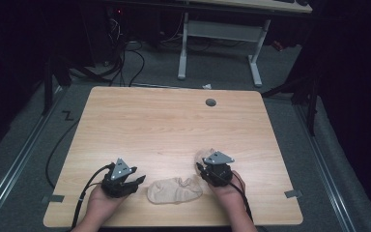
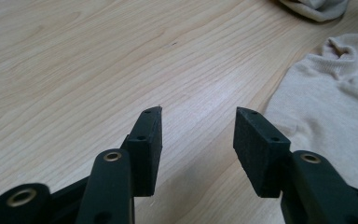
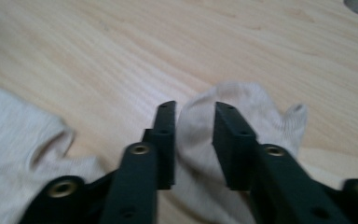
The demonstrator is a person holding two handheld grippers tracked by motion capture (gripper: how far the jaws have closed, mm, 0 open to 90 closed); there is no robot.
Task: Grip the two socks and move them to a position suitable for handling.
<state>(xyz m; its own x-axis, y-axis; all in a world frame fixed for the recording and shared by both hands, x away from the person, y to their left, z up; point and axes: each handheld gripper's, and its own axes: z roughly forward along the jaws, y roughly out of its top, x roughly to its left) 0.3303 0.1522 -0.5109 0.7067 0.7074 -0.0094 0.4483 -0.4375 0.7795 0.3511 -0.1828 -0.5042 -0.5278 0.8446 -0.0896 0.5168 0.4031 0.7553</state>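
Note:
A beige sock [image 1: 174,190] lies flat near the table's front edge, between my two grippers; it also shows as the sock [image 2: 326,102] and the sock [image 3: 14,135]. A second beige sock [image 1: 204,154] lies bunched just beyond my right gripper [image 1: 204,168]. In the right gripper view my right gripper [image 3: 195,107] has its jaws apart, either side of a fold of this second sock [image 3: 242,95], which rests on the wood. My left gripper [image 1: 135,182] sits left of the flat sock. Its jaws stand wide open over bare wood, as the left gripper [image 2: 198,114] shows.
The wooden table [image 1: 174,125] has a grey grommet [image 1: 210,102] near its far edge. Strips of tape [image 1: 53,198] mark the front corners. A white desk frame [image 1: 222,34] and cables stand on the floor behind.

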